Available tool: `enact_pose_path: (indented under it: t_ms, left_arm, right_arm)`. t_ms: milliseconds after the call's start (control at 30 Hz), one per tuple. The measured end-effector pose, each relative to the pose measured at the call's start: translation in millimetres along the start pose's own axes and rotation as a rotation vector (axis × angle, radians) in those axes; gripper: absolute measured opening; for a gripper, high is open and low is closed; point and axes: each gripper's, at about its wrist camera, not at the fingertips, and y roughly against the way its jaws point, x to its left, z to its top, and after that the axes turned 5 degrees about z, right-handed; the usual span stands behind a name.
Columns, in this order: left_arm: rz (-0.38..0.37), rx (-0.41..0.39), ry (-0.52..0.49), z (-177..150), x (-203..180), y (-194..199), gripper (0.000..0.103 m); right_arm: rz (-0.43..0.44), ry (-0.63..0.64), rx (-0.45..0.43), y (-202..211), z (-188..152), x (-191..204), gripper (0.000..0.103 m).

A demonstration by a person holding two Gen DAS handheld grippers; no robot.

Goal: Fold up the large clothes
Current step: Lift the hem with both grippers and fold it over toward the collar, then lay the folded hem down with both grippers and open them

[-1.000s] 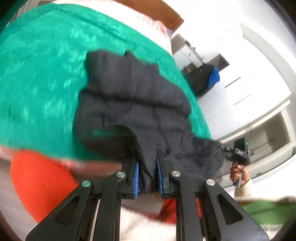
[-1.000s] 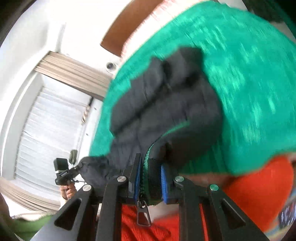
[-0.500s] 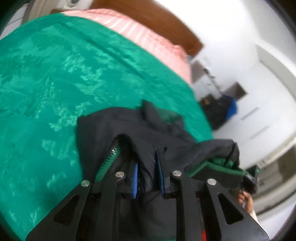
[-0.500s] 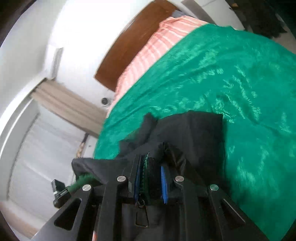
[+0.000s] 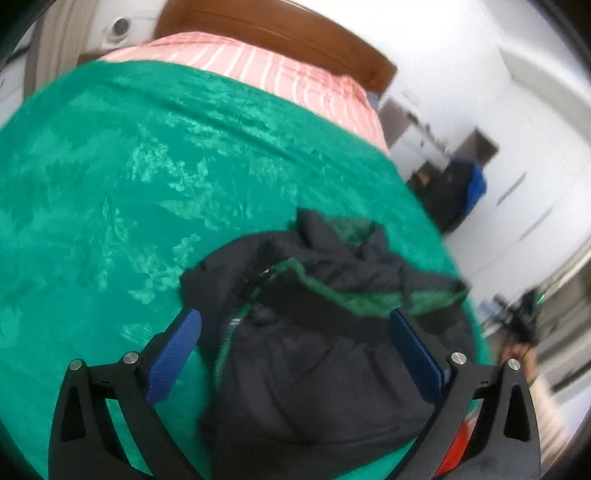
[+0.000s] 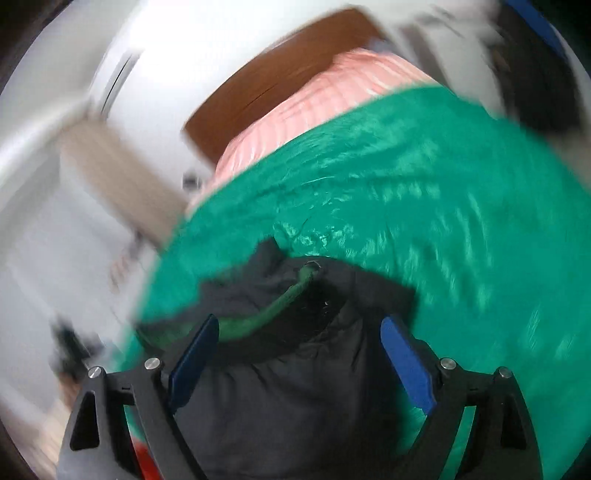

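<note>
A black padded jacket with green lining and a green zipper lies bunched on the green bedspread, near the bed's near edge. My left gripper is open, its blue pads wide apart on either side of the jacket, holding nothing. In the right wrist view, which is motion-blurred, the same jacket lies between the pads of my right gripper, which is also open and empty.
A pink striped pillow and brown headboard are at the far end of the bed. A dark bag with blue stands by the white wall to the right. Something red shows below the bed edge.
Both grippers were shut on the jacket's edge and carried it onto the bed. Now both have opened and let it go; the jacket rests on the bedspread.
</note>
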Motion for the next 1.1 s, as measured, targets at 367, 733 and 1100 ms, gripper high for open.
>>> enact_pose_path:
  t_ms: [367, 733, 1100]
  left_arm:
    - [0.127, 0.053, -0.120, -2.9, -24.6, -40.5, 0.016]
    - [0.265, -0.148, 0.087, 53.5, -5.9, -91.8, 0.014]
    - [0.278, -0.167, 0.133, 18.6, 31.7, -171.9, 0.023]
  right_arm:
    - [-0.296, 0.283, 0.125, -59.2, -1.8, 40.2, 0.020]
    - [-0.381, 0.198, -0.098, -97.5, 67.1, 45.3, 0.017]
    - [-0.397, 0.028, -0.078, -173.6, 15.2, -34.8, 0.019]
